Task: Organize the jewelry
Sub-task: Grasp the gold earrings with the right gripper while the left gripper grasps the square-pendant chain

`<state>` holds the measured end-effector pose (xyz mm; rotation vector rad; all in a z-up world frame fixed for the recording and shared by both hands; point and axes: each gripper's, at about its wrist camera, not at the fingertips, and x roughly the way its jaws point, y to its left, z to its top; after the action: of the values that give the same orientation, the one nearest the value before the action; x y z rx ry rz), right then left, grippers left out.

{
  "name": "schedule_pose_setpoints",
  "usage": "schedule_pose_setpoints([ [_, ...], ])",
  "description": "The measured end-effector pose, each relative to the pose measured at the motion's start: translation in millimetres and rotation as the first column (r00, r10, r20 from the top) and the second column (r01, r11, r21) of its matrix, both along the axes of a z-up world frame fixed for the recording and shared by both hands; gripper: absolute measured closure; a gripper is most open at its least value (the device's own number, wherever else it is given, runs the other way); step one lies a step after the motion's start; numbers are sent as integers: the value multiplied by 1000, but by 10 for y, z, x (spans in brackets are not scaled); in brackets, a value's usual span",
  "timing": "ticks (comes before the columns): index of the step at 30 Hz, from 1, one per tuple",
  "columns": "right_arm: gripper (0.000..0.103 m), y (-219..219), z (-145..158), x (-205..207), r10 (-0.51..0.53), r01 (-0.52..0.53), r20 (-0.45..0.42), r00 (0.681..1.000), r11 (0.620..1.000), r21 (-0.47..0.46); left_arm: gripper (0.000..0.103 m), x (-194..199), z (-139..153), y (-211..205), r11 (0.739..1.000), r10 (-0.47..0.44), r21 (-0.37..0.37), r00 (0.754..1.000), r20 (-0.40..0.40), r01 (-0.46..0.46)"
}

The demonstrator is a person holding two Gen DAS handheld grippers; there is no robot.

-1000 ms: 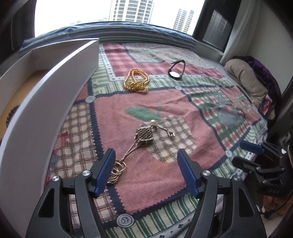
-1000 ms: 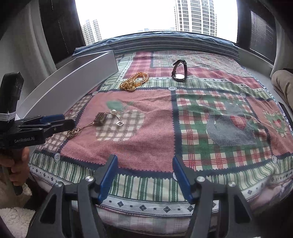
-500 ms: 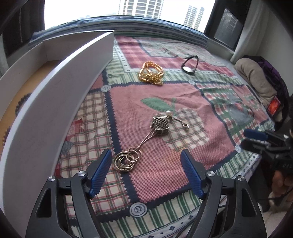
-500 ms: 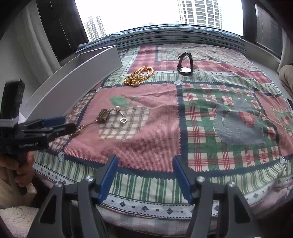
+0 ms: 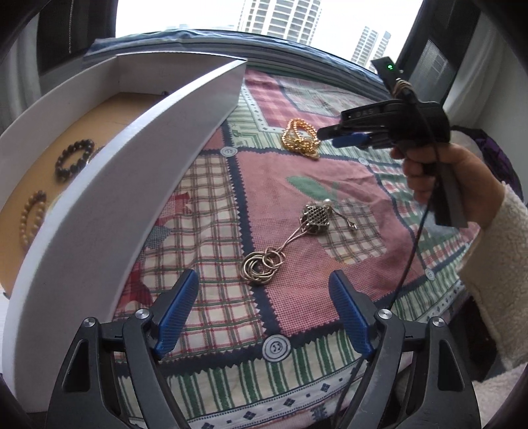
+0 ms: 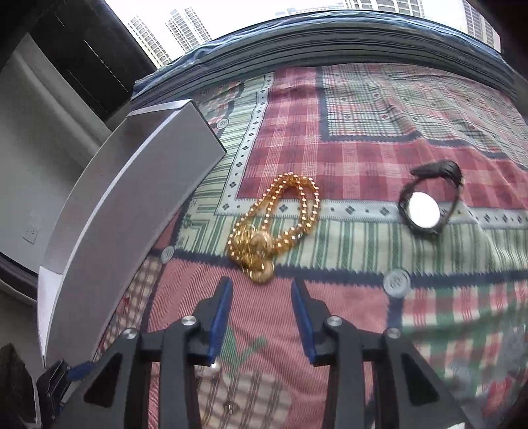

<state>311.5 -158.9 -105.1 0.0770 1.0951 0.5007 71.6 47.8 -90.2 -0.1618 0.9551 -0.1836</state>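
While the gold chain necklace [image 6: 275,227] is lying on the patchwork bed cover [image 6: 379,132] just ahead of the right claw [image 6: 260,297], that claw's jaws are standing apart, empty, having just been closing after sweeping in from the bed's edge. The left claw [image 5: 264,307], widening and released, is hanging just short of the silver ring pendant [image 5: 264,267], now nearer.

Window [image 5: 280,19]: top of frame, overexposed daylight, high-rise towers outside.
Frames [image 5: 432,62]: dark, flanking the window at upper left and upper right.
Bed cover [image 5: 297,184]: plaid patchwork in red, green, cream; fills centre.
Wall [image 6: 36,158]: pale grey, left side.
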Motion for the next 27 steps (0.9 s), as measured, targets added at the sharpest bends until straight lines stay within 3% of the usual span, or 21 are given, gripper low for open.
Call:
schedule_pose_setpoints([
  [5, 66, 285, -242, 205, 33, -36, -59, 998, 999, -40, 21, -23, -58, 137, 999, 34, -19, 999, -14, -34],
  [6, 68, 336, -224, 192, 40, -42, -31, 999, 997, -64, 21, -23, -77, 157, 999, 39, -22, 999, -19, -39],
  [7, 78, 383, -224, 186, 52, -54, -23, 998, 994, -96, 21, -20, -96, 174, 999, 44, -24, 999, -25, -44],
  [8, 79, 401, -208, 172, 52, -52, -9, 999, 992, -111, 21, -18, -111, 186, 999, 47, -25, 998, -30, -48],
  [9, 90, 390, -171, 167, 45, -44, 7, 999, 993, -110, 21, -20, -119, 196, 998, 49, -26, 998, -33, -50],
  [10, 94, 364, -112, 154, 44, -42, 22, 999, 994, -100, 21, -23, -119, 205, 998, 50, -27, 998, -32, -51],
  [23, 94, -175, 759, -559, 76, -86, 125, 989, 993, 79, 21, -20, -90, 105, 1000, 17, -8, 999, -28, -18],
  [27, 94, -364, 801, -792, 77, -88, 120, 990, 992, 87, 21, 5, -48, 23, 1000, -13, -1, 1000, -27, 13],
])
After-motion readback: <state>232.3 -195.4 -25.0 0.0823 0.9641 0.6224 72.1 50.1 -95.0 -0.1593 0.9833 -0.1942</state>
